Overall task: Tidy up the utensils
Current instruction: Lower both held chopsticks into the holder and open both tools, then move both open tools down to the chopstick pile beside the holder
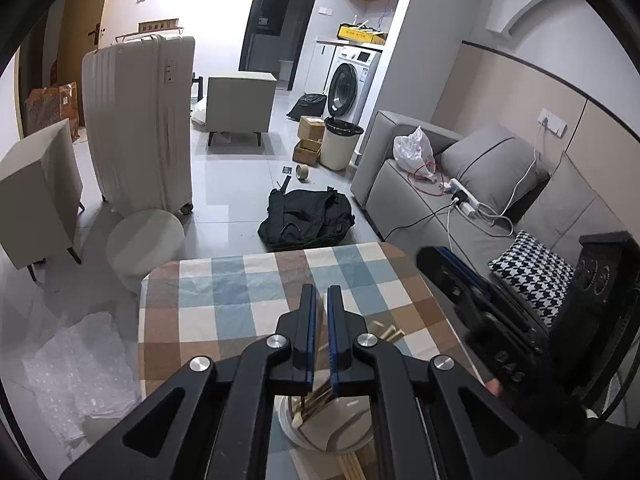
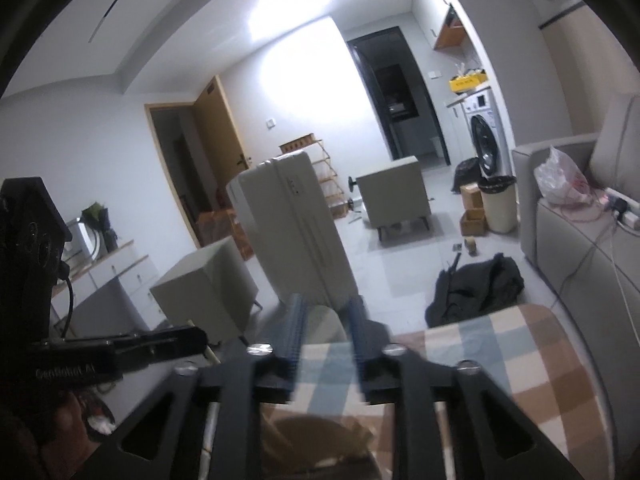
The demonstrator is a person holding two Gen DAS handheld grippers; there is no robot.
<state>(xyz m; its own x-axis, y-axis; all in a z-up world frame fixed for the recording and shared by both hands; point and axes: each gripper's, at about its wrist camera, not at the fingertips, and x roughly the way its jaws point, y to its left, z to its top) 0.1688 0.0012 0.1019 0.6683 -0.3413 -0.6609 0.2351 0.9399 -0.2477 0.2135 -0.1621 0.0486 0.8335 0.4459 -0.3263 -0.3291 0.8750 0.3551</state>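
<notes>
Left wrist view: the left hand-held gripper (image 1: 322,322), at lower centre, has its blue-padded jaws pressed nearly together on a pale wooden utensil (image 1: 321,320) that runs down into a white round holder (image 1: 320,426) at the bottom of the frame. More pale wooden sticks (image 1: 386,332) lie on the checked brown-blue-white cloth of the table (image 1: 240,296), just right of the jaws. The right hand-held gripper (image 1: 436,264) enters at the right edge.

Right wrist view, blurred: the right hand-held gripper (image 2: 326,332) stands with jaws spread, nothing between them, above the table (image 2: 500,344). A brownish object at bottom centre cannot be identified.
</notes>
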